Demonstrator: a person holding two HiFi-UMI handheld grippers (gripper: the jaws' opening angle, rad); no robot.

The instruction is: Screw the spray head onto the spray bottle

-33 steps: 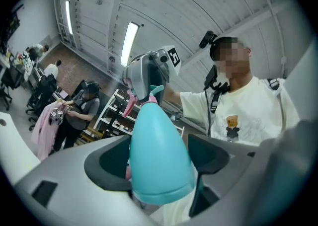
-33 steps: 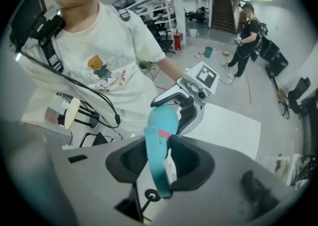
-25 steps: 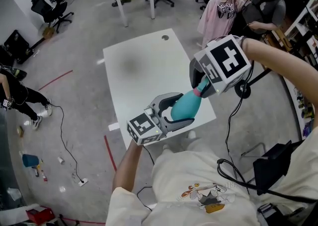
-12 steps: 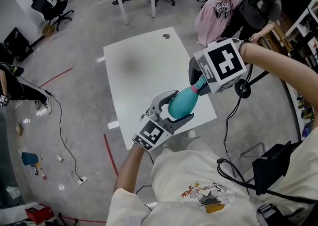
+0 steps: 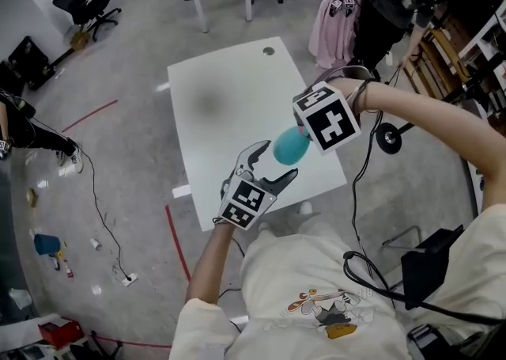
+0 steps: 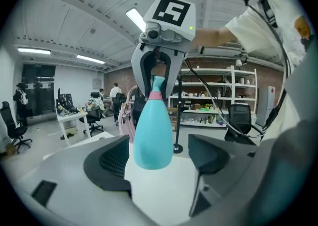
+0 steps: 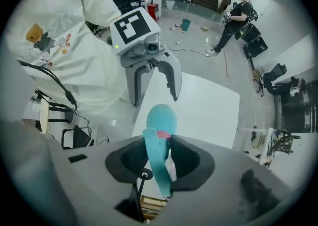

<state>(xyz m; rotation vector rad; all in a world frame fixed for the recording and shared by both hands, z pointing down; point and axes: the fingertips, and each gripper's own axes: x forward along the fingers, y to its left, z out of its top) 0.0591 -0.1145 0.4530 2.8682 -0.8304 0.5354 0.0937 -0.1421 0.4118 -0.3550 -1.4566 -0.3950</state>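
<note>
Held in the air above a white rectangular table (image 5: 229, 89), a teal plastic spray bottle (image 5: 291, 146) with a pear-shaped body hangs by its top. The teal spray head (image 7: 158, 163) and its pink collar (image 6: 155, 95) already sit on the neck; how far the thread has turned cannot be told.

The right gripper (image 7: 159, 158), at the bottle's 2 o'clock in the head view, is clamped on the spray head, its pads pressed on either side of the trigger. The left gripper (image 5: 273, 167), at the bottle's 7 o'clock, stands wide, with the bottle's rounded base between its pads (image 6: 107, 163) but touching neither.

The step in hand looks to be taking hold of the body so that the head can be twisted against it. To do that well, the left gripper would likely close low on the widest part. The smooth, curved plastic could slip or spin, so the grip must be firm, with bottle and head kept on one axis to avoid cross-threading.
</note>
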